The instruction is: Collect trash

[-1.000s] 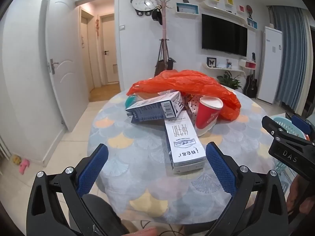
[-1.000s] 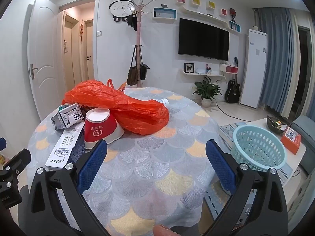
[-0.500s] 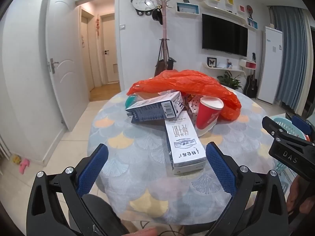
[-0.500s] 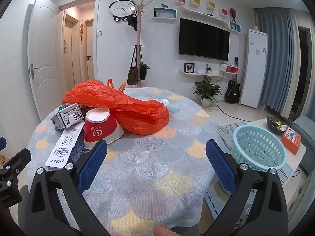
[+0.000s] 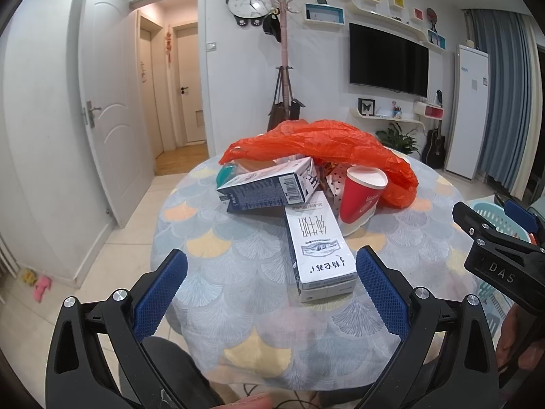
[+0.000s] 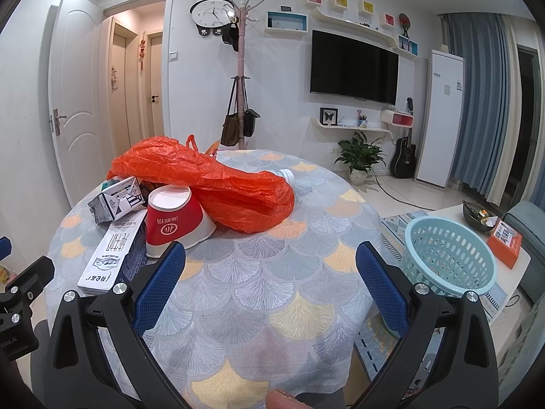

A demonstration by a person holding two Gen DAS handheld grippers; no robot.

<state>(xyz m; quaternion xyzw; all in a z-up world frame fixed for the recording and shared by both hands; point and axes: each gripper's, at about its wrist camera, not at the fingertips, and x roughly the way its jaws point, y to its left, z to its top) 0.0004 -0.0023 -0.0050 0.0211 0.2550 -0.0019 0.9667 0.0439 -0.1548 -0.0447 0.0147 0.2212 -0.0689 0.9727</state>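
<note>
I see the round table (image 5: 238, 306) spread ahead of both tools, the trash heaped on its far left part. The orange plastic bag (image 6: 218, 184) lies farthest, draped behind the rest. Nearer, one long milk carton (image 5: 318, 248) points toward my left gripper (image 5: 270, 293), ending just beyond its released, widely spread jaws; a second carton (image 5: 269, 187) lies across its far end. The red paper cup (image 6: 173, 220), tipped on a white plate, sits just left of my right gripper (image 6: 270, 293), whose jaws also gape, holding nothing. The teal basket (image 6: 449, 255) stands off the table, right. Something teal behind the cartons is mostly hidden.
</note>
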